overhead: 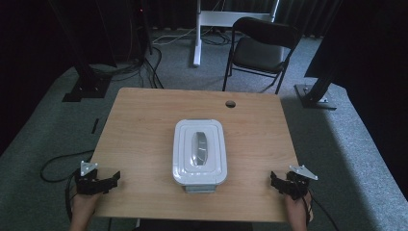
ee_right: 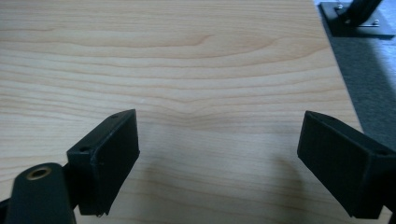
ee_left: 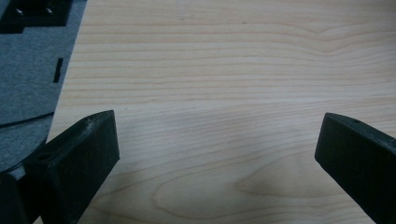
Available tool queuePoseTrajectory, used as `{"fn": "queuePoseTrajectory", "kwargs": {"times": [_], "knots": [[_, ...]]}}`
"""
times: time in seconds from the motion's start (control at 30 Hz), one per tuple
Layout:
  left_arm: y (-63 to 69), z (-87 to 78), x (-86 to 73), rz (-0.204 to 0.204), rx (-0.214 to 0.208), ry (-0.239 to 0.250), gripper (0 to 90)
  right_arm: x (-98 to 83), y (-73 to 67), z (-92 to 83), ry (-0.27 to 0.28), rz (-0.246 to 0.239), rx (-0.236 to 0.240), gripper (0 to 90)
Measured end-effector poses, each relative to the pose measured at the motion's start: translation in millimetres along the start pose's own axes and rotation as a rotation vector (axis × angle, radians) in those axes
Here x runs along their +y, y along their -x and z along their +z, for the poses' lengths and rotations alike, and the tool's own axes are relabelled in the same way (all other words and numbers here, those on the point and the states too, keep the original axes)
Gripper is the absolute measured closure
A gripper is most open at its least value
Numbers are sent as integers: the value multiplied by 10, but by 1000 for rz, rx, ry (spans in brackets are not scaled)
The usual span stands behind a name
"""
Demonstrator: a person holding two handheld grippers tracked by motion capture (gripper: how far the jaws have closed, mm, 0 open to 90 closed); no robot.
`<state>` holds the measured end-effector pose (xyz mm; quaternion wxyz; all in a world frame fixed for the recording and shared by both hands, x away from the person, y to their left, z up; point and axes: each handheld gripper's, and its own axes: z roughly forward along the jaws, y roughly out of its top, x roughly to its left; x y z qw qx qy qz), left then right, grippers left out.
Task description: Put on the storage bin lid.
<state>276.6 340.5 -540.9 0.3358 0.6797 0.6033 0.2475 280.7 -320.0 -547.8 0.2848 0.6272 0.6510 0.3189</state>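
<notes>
Lying midway btw. left gripper (overhead: 113, 179) & right gripper (overhead: 274, 180): lidded white container (overhead: 199, 152), long axis front-to-back; both jaw pairs wide apart, holding nothing.

floor: grey carpet (overhead: 346, 144) | black chair (overhead: 262, 50) | dark curtains (overhead: 29, 38)

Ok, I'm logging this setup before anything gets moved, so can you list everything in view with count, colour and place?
box: 1, white, lidded with a grey handle on top, middle of the table
table: 1, light wood, centre, a round hole near its far edge
chair: 1, black, on the floor beyond the table
floor: grey carpet, cables lying on it
left claw: 1, black, open, at the table's near left edge
right claw: 1, black, open, at the near right edge
</notes>
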Motion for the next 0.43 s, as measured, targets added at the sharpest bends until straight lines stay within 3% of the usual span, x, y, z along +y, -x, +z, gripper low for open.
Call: {"fn": "queuePoseTrajectory", "kwargs": {"times": [0.13,0.43], "knots": [[1,32,-6,18,28,-24,3,6,-11,13,-9,-2,-17,120],[-49,43,2,-28,16,-23,3,12,5,24,-17,14,-8,120]]}}
